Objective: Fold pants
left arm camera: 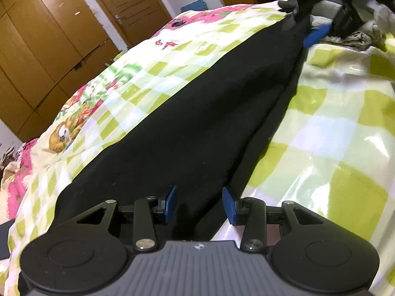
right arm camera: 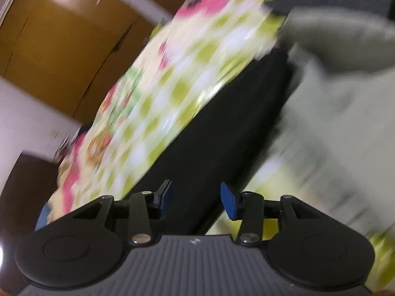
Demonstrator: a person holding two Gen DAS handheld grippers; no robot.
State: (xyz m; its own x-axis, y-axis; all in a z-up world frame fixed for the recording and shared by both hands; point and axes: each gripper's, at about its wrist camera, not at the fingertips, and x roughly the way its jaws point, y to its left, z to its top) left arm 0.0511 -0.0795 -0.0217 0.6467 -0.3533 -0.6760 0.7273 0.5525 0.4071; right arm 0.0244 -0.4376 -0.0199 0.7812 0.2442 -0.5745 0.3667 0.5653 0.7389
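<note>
pants (left arm camera: 197,113): black, lying lengthwise on my checked bedspread (left arm camera: 333,128)
left gripper (left arm camera: 200,204): jaws apart, over near end
right gripper (right arm camera: 196,198): jaws apart, blurred, seemingly gripping nothing

We see the left wrist view low and close at one end of the black pants (left arm camera: 197,123), facing along them toward the wardrobe (left arm camera: 49,37). Right wrist view, blurred, looks down along the same pants (right arm camera: 209,135) and checked bedsheet (right arm camera: 160,86).
</note>
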